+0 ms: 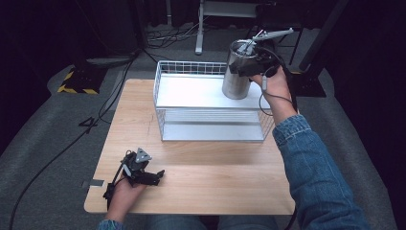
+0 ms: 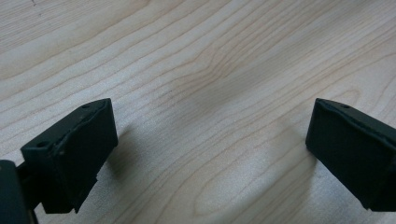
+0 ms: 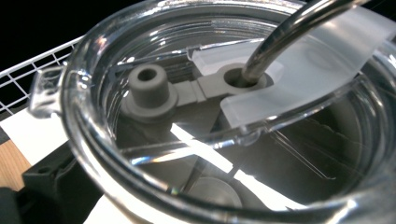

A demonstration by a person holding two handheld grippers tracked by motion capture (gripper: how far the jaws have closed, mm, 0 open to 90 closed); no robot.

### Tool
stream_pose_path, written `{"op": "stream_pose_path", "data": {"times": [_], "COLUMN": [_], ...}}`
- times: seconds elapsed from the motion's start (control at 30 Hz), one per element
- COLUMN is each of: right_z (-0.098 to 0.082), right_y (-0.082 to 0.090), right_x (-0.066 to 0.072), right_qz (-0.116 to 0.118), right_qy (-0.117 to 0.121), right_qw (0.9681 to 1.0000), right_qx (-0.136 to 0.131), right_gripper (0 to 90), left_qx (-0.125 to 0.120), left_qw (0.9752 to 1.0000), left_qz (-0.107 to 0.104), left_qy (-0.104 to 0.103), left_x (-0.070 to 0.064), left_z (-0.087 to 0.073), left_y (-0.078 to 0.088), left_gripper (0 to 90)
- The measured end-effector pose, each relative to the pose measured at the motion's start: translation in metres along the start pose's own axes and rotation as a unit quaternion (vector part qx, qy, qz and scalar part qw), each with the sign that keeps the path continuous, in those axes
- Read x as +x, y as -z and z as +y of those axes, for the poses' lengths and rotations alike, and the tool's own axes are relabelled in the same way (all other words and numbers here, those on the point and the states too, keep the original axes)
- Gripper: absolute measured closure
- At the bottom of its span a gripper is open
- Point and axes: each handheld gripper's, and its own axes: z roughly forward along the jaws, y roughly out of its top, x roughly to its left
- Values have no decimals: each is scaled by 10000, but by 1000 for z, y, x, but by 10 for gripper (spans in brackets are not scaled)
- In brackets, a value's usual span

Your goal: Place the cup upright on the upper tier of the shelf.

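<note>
while the right gripper [image 1: 250, 67] stands at the top of the steel tumbler [image 1: 235, 81], the tumbler sits on the top shelf of the white wire rack [image 1: 191, 67], at its right end. one black jaw shows beside the clear lid [image 3: 140, 154] in the right gripper view, the other is hidden, so whether the pads press i cannot tell; the step looks like setting down or letting go. a metal straw [image 3: 280, 37] rises through the lid. next calls for backing straight off without catching the straw or tipping the tumbler. left gripper [image 1: 152, 176] rests on the table [image 1: 215, 182], jaws wide and empty. the table is pale wood; round it grey carpet, cables, a hazard-striped base [image 1: 76, 81], dark room beyond.
</note>
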Motion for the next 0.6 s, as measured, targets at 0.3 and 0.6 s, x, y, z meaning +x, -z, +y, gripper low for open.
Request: {"op": "stream_pose_path", "data": {"times": [0.3,0.6], "right_z": [-3,-4], "right_y": [18,39], "right_x": [-4,-3], "right_qz": [42,63], "right_qy": [-154,-37], "right_qw": [9998,9998], "right_qx": [-86,-167], "right_gripper": [0,0], "left_qx": [-2,-3], "left_qw": [10000,10000], "left_qz": [-4,-3], "left_qy": [-4,-9], "left_x": [0,0], "left_z": [0,0], "left_y": [0,0], "left_gripper": [26,26]}}
